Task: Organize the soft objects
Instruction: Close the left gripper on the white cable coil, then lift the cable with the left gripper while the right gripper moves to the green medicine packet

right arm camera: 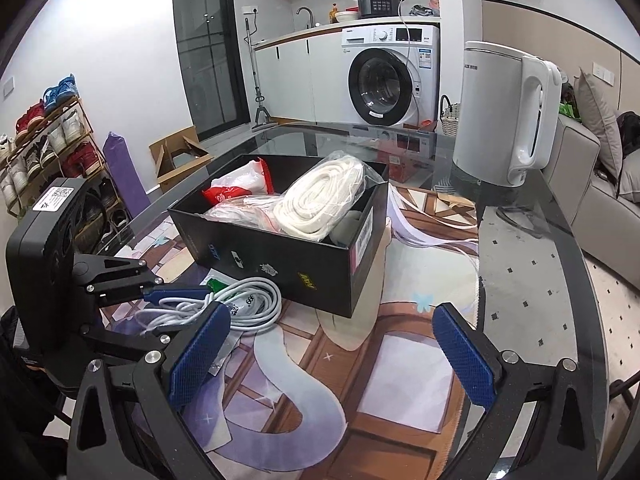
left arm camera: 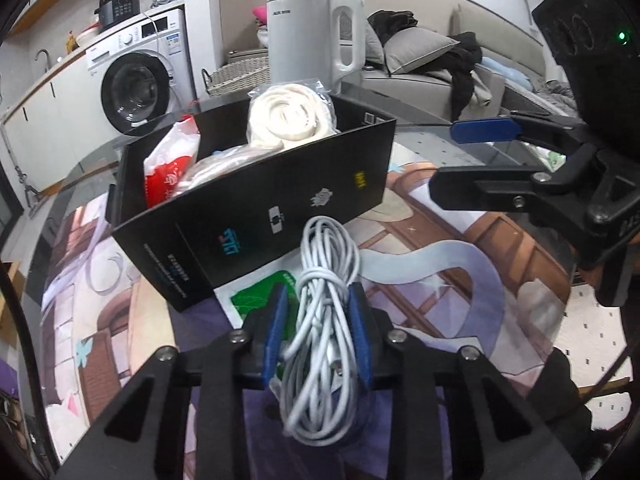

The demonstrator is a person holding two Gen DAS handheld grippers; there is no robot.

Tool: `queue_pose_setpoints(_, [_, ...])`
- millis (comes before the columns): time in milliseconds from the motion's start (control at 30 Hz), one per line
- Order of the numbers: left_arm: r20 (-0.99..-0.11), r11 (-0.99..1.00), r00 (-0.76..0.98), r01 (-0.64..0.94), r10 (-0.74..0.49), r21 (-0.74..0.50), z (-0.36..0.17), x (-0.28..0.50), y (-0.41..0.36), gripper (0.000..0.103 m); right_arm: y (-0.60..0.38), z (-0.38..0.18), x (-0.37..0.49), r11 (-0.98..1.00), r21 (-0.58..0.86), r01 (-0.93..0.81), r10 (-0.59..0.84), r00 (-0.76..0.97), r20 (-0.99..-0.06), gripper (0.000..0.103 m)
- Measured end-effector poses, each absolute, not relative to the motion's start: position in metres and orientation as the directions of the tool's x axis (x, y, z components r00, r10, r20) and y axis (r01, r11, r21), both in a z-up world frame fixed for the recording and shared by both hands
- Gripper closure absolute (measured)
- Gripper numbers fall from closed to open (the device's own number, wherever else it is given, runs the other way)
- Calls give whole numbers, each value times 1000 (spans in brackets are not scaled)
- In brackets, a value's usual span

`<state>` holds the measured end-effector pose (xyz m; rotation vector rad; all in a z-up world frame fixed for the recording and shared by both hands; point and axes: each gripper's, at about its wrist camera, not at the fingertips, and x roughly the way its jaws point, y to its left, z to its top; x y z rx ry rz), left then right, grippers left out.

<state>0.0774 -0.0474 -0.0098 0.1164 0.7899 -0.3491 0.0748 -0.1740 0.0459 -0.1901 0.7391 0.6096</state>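
A bundled white cable (left arm camera: 324,320) sits between the blue pads of my left gripper (left arm camera: 318,296), which is shut on it just in front of a black box (left arm camera: 280,184). Inside the box lie a bagged coil of white rope (left arm camera: 288,116) and a red-and-white packet (left arm camera: 172,168). In the right wrist view the cable (right arm camera: 248,300) and left gripper (right arm camera: 188,304) are at the left, beside the box (right arm camera: 280,256). A green-and-white packet (right arm camera: 216,282) lies under the cable. My right gripper (right arm camera: 330,316) stands open over the mat with nothing between its fingers.
A white electric kettle (right arm camera: 504,116) stands on the glass table (right arm camera: 520,280) behind and to the right of the box. A printed mat (right arm camera: 360,380) covers the table's middle. Beyond the table are a washing machine (right arm camera: 388,80), a wicker basket (right arm camera: 450,118) and a sofa (left arm camera: 424,72).
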Motion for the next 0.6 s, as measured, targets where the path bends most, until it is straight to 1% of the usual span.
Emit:
queue_pose_setpoints(100, [-715,930,638,365,-284,-44,-10,74,-46,75,-174,46,75,813,47,-581,451,576,-681,0])
queue_pose_setpoints(200, [-711,940,655,340,-256,-26,-10,72,-45,75,-175,47,75,814,47,-580,451,578,-681,0])
queue_pose_setpoints(600, [-675,952,694,304,-249,-39,-4,59,-31,78,-174,47,74,810,54,-584,458,572,-680,1])
